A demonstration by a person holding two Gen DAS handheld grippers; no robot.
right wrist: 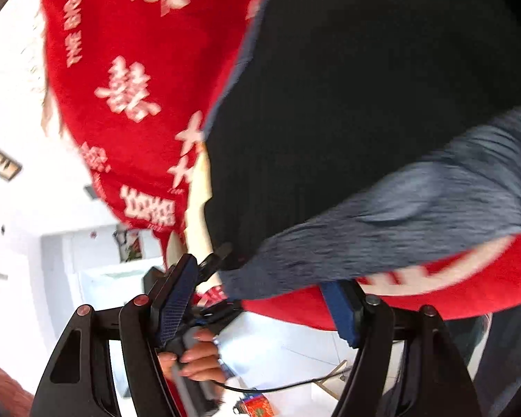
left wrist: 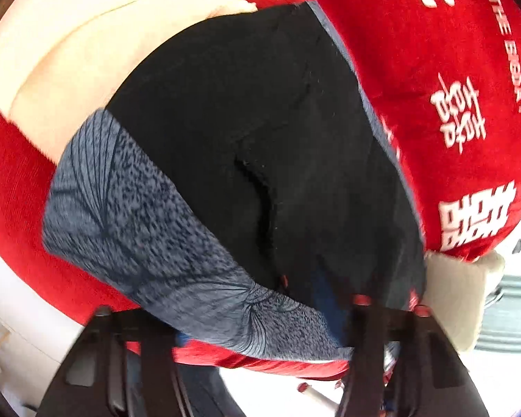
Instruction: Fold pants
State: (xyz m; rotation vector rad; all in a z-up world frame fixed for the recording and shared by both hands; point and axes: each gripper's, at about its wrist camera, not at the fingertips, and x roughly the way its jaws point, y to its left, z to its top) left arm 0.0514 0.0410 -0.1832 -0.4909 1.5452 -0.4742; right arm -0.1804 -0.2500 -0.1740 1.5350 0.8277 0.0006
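Black pants (left wrist: 246, 121) with a grey ribbed waistband (left wrist: 149, 229) lie on a red blanket (left wrist: 434, 69) with white characters. My left gripper (left wrist: 260, 316) is at the near edge of the bed, its jaws wide apart around the waistband edge, with the fingertips hidden under the fabric. In the right wrist view the pants (right wrist: 364, 104) and waistband (right wrist: 416, 208) fill the right side. My right gripper (right wrist: 260, 299) is open, its blue-padded fingers (right wrist: 177, 299) spread either side of the waistband corner. The other gripper, held by a hand (right wrist: 198, 358), shows just beyond.
A cream pillow or sheet (left wrist: 69, 52) lies at the far left of the bed. The red blanket's edge (right wrist: 434, 299) hangs over a white floor (right wrist: 288, 351). White furniture (right wrist: 97, 260) and framed pictures (right wrist: 3, 165) stand beyond. A cable (right wrist: 295, 385) runs over the floor.
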